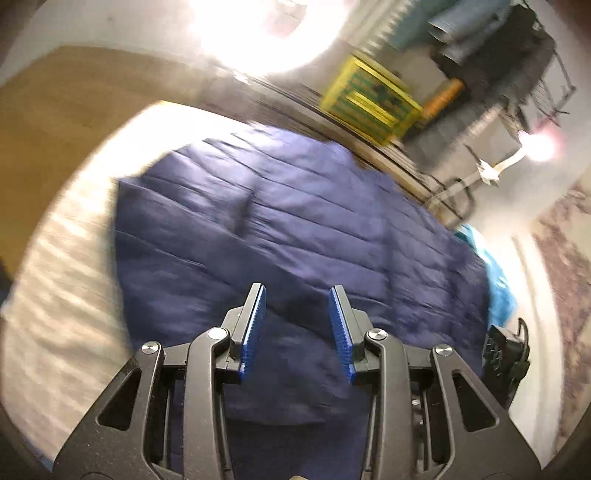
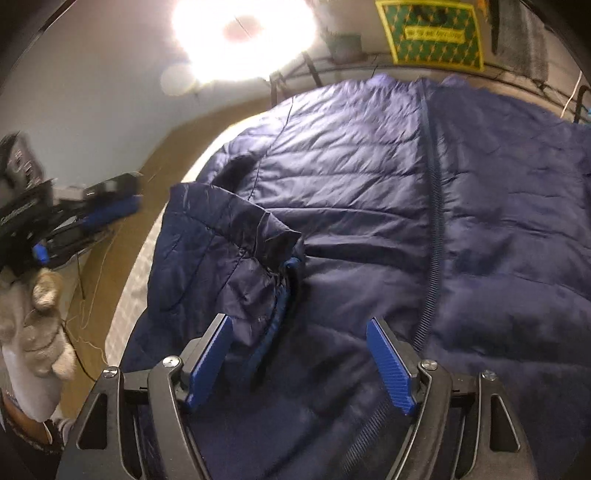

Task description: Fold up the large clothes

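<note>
While the white, faintly striped bed surface (image 1: 55, 295) fills the lower ground of both views, we see on it the large navy-blue quilted puffer jacket (image 2: 351, 206), spread flat and covering most of it. Its dark zipper (image 2: 434, 221) runs down the front in the right wrist view, and one sleeve (image 2: 221, 258) lies folded across the body, its gathered cuff pointing toward the zipper. At the jacket's far edge in the left wrist view we spot a crumpled turquoise cloth (image 1: 495, 273). Beyond the bed stands a yellow-and-green patterned panel (image 2: 432, 35), blurred in the left view. We hold the right gripper (image 2: 299, 365) over the jacket near the folded sleeve, its blue ribbed pads spread wide and gripping nothing. The left gripper (image 1: 297, 328) hovers above the jacket with its pads partly apart, nothing between them. In the right wrist view a hand in a pale knitted glove (image 2: 40, 325) carries that left gripper beside the bed.
</note>
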Available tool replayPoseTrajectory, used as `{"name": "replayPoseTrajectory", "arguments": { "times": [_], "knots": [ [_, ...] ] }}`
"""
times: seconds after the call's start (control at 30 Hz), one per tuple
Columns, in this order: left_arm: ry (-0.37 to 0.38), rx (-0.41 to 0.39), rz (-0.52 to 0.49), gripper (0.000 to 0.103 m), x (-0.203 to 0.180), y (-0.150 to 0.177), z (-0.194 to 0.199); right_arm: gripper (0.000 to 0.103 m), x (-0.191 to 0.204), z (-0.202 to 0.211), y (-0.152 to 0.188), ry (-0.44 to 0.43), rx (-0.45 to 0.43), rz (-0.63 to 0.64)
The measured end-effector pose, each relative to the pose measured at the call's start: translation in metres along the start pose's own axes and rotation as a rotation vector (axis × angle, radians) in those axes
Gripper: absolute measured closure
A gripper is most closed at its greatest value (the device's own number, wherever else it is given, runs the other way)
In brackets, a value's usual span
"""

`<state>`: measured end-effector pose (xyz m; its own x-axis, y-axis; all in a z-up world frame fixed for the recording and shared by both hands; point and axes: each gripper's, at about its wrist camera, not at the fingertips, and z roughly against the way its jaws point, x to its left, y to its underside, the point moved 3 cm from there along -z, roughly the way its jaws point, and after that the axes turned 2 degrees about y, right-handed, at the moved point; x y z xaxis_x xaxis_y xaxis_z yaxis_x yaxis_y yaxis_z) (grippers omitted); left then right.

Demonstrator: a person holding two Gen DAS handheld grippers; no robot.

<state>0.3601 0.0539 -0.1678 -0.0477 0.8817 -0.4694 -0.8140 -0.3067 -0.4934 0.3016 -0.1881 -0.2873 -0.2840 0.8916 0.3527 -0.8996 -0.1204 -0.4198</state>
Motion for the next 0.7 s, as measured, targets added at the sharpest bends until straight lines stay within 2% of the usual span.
{"name": "replayPoseTrajectory", "arguments": {
  "times": [0.07, 0.1, 0.17, 0.2, 0.23, 0.33, 0.5, 0.57, 0.7],
  "knots": [
    [-0.089, -0.036, -0.02, 0.068, 0.021, -0.005, 0.008, 0.027, 0.0, -0.015, -0.006, -0.02, 0.03, -0.026],
    [-0.107, -0.043, -0.021, 0.068, 0.027, -0.006, 0.011, 0.029, 0.001, -0.02, -0.006, -0.039, 0.044, -0.035],
    [-0.122, -0.059, -0.003, 0.068, 0.044, -0.01, 0.018, 0.048, 0.005, -0.034, -0.011, -0.074, 0.082, -0.042],
    [-0.126, -0.065, 0.007, 0.068, 0.052, -0.013, 0.021, 0.067, 0.008, -0.04, -0.013, -0.08, 0.104, -0.032],
    [-0.13, -0.067, 0.01, 0.068, 0.057, -0.015, 0.022, 0.078, 0.011, -0.043, -0.016, -0.075, 0.113, -0.019],
    [-0.125, -0.063, 0.005, 0.068, 0.066, -0.018, 0.023, 0.097, 0.012, -0.034, -0.028, -0.072, 0.079, 0.0],
    [-0.117, -0.07, -0.046, 0.068, 0.059, -0.02, 0.026, 0.099, -0.004, 0.007, -0.062, -0.07, -0.053, -0.005],
    [-0.103, -0.079, -0.079, 0.068, 0.05, -0.022, 0.024, 0.099, -0.019, 0.023, -0.081, -0.033, -0.106, 0.002],
    [-0.114, -0.055, -0.137, 0.068, 0.034, -0.025, 0.002, 0.099, -0.049, 0.038, -0.107, 0.027, -0.155, -0.011]
  ]
}}
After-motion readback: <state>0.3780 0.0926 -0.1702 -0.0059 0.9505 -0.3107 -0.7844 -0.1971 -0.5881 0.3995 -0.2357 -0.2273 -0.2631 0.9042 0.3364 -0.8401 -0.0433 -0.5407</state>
